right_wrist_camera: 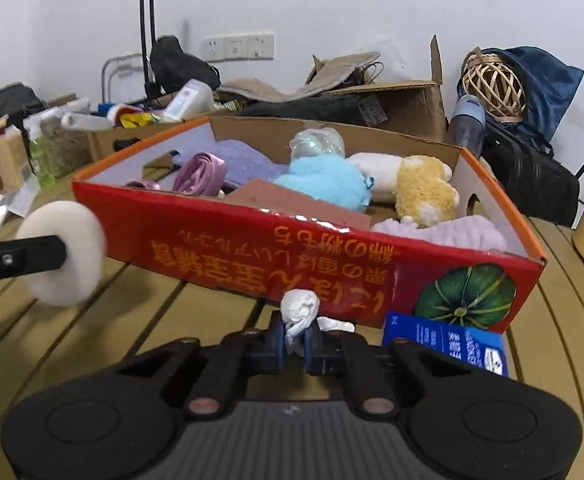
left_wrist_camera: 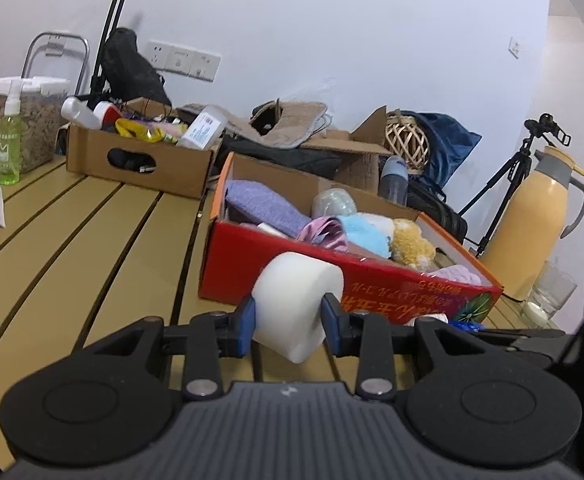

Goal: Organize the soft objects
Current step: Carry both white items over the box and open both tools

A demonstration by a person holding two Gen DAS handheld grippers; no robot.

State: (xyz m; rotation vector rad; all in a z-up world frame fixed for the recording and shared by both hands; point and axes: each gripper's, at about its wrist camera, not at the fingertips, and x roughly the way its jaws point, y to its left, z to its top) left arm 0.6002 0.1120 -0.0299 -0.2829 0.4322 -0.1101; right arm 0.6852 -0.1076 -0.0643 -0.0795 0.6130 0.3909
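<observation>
**Both grippers loaded in front of the red box**

We hold a white foam roll (left_wrist_camera: pixel 297 304) in our left gripper (left_wrist_camera: pixel 290 316); its blue pads (left_wrist_camera: pixel 245 322) press on the roll's two sides, and the roll stands clear of the slatted table (left_wrist_camera: pixel 72 232), just near of the red box (left_wrist_camera: pixel 276 268). In the right wrist view the same roll (right_wrist_camera: pixel 66 254) hangs at the left, off the box's near-left corner, with one black finger across its face.

Our right gripper (right_wrist_camera: pixel 295 346) is closed tight on a small crumpled white wad (right_wrist_camera: pixel 299 308), which sticks up between the pads right against the box's near wall (right_wrist_camera: pixel 252 248). Just right of it a blue packet (right_wrist_camera: pixel 447 344) lies on the table, touching the box.

Inside the box we see a purple towel (left_wrist_camera: pixel 264 206) at the far left, a pink ribbon (right_wrist_camera: pixel 200 176), a light-blue plush (right_wrist_camera: pixel 323 186), a yellow-and-white plush (right_wrist_camera: pixel 423 190), a clear pale ball (right_wrist_camera: pixel 317 144) at the far wall and a lilac cloth (right_wrist_camera: pixel 443 234) in the near-right corner.

Far left stands a brown box (left_wrist_camera: pixel 140 160) of bottles; at the far right a yellow jug (left_wrist_camera: pixel 531 216).
</observation>
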